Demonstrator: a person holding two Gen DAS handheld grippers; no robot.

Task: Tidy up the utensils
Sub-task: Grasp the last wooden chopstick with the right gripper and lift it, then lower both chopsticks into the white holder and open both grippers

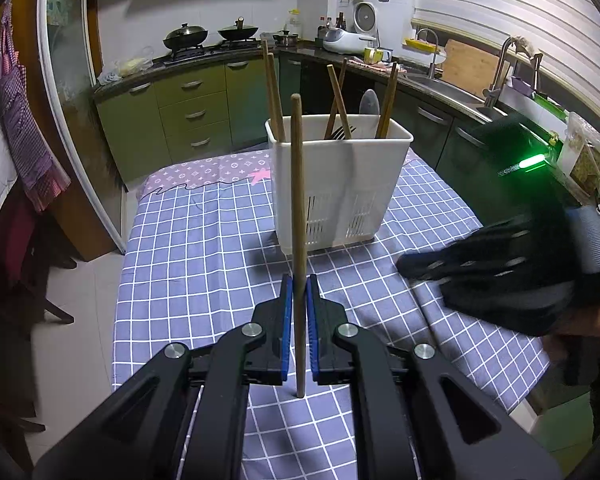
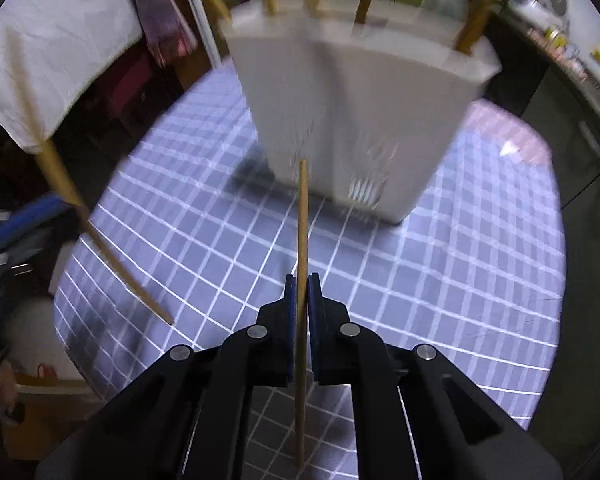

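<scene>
My left gripper (image 1: pixel 298 280) is shut on a wooden chopstick (image 1: pixel 298 208) that stands nearly upright between its blue pads. Behind it, a white utensil holder (image 1: pixel 340 184) stands on the checked tablecloth (image 1: pixel 200 248) and holds several chopsticks, a spoon (image 1: pixel 370 102) and a fork. In the right wrist view, my right gripper (image 2: pixel 302 280) is shut on a second chopstick (image 2: pixel 302 220), just in front of the holder (image 2: pixel 352 112); this view is motion-blurred. The right gripper (image 1: pixel 412 266) shows in the left wrist view, low beside the holder. The left gripper's chopstick (image 2: pixel 100 240) slants at the far left.
The table's left edge (image 1: pixel 120 280) drops to a tiled floor. Green cabinets (image 1: pixel 196 112), a stove with two woks (image 1: pixel 186 36) and a sink (image 1: pixel 448 88) line the back and right. A checked apron (image 1: pixel 20 120) hangs at the left.
</scene>
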